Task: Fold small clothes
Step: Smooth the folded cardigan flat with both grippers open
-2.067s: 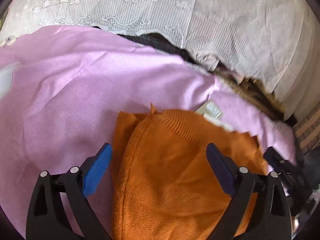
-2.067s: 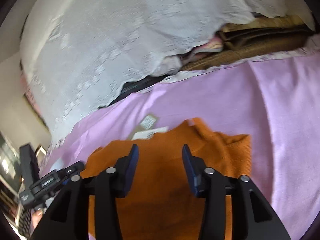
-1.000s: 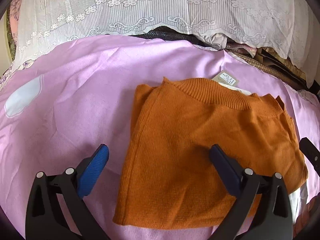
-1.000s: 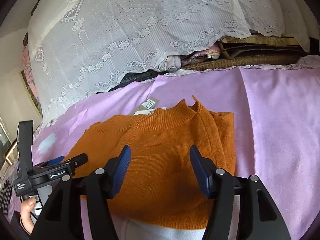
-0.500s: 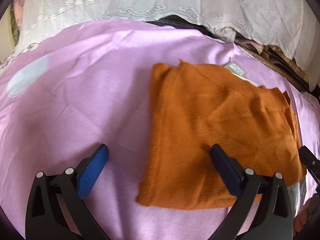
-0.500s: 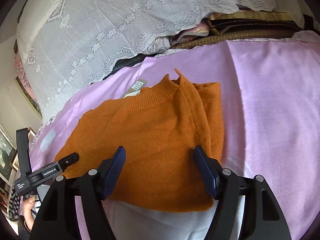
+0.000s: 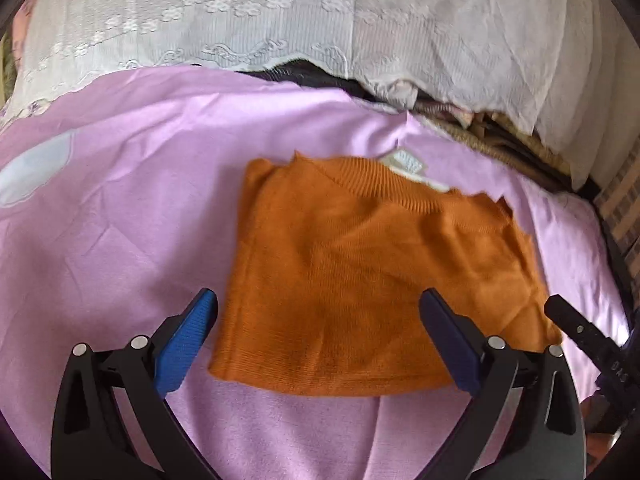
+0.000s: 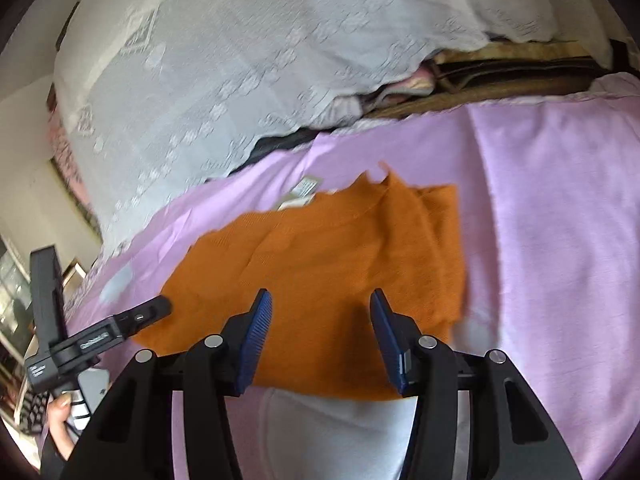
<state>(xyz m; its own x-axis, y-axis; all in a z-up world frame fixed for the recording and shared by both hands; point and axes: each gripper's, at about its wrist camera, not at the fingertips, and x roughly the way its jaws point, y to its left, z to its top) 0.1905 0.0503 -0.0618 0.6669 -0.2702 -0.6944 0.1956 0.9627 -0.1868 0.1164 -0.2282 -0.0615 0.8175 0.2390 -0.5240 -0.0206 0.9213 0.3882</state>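
An orange sweater [image 7: 360,276] was seen lying folded and flat on a pink sheet [image 7: 120,208], with its collar turned toward a white lace cover [image 7: 240,20] and a paper tag [image 7: 406,162] showing at the neck. The left gripper [image 7: 318,322] was kept wide apart above the near edge of the sweater, nothing being held. The jaws of the right gripper [image 8: 320,320] had just been closing to a middle width over the sweater, and no cloth was pinched between them.

Both wrist cameras look steeply down and forward, close above the sweater [image 7: 360,272] [image 8: 332,276]. The left views it from its left side, the right from its right; both share it.
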